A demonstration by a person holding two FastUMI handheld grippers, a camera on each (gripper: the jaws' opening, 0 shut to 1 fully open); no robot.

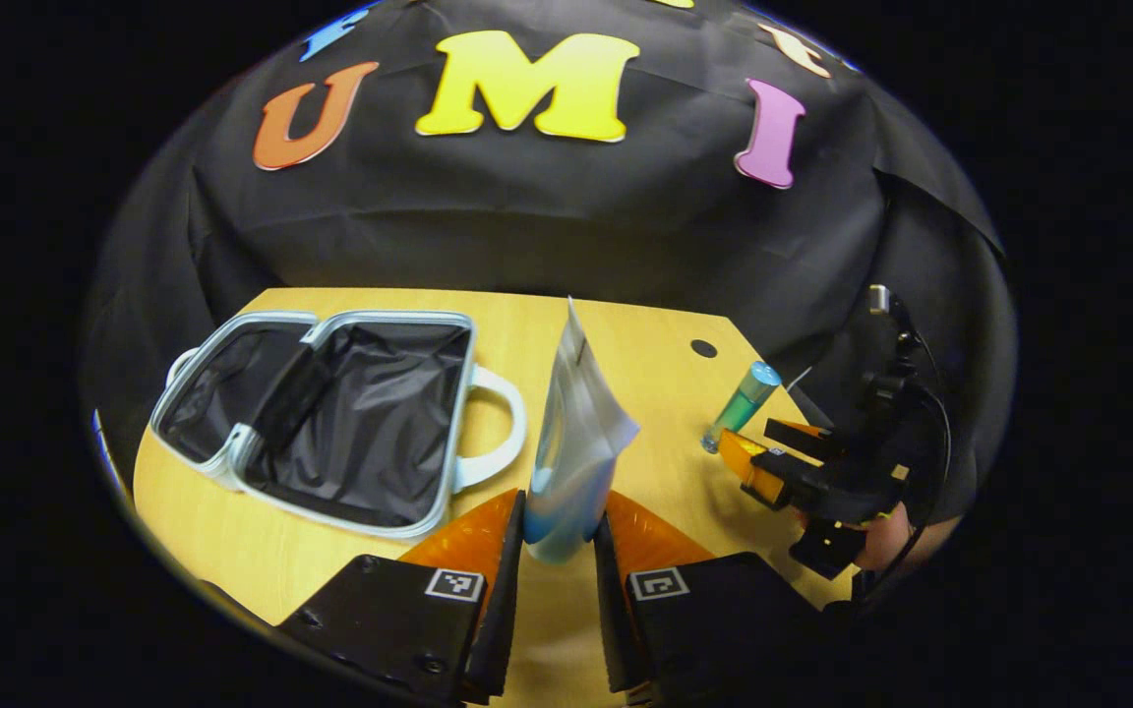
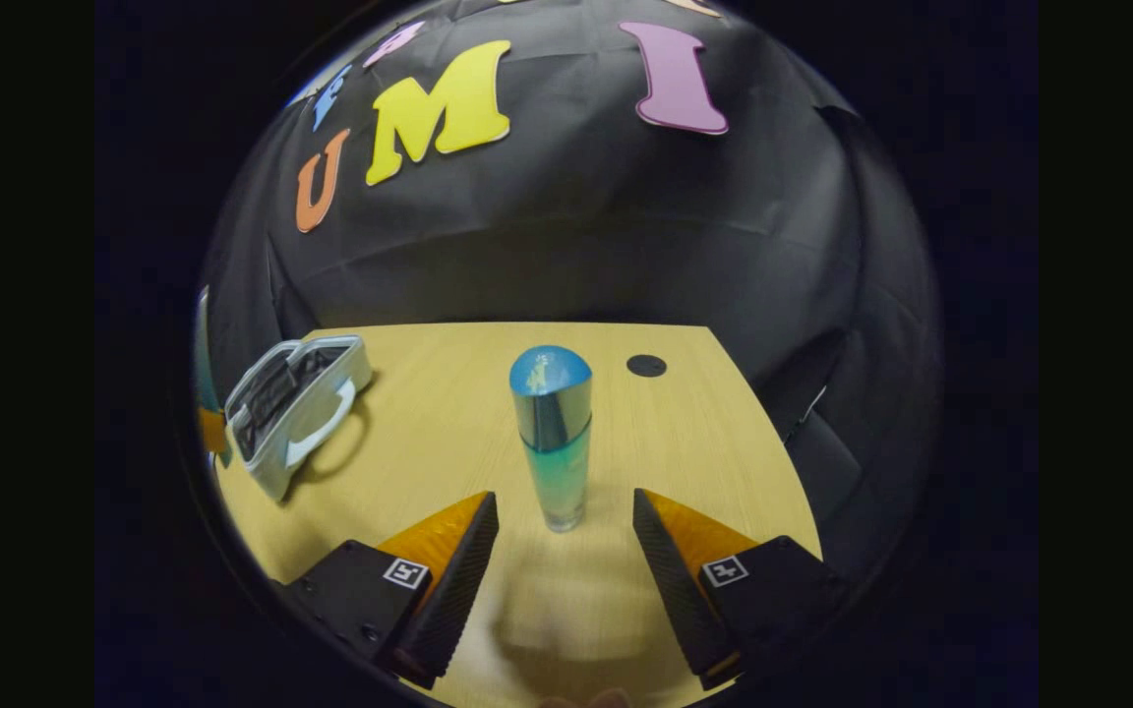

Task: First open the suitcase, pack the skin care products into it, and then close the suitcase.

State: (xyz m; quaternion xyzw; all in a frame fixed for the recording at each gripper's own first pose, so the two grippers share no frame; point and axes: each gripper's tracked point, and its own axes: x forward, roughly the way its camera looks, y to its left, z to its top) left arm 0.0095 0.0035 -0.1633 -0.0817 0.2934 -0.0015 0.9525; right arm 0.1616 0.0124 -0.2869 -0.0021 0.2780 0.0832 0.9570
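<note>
pinched between my left gripper (image 1: 561, 536) fingers, the sachet (image 1: 574, 442) stands upright, ready for the open suitcase (image 1: 330, 423) just left. my right gripper (image 2: 566, 536) gapes wide around the bottle (image 2: 552, 438), touching nothing, lining up a grab.

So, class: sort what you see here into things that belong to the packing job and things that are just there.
Part of the job:
open suitcase
sachet, clamped in the left gripper
bottle, standing between the open fingers of the right gripper

Just there:
table
dark hole in the table
</note>
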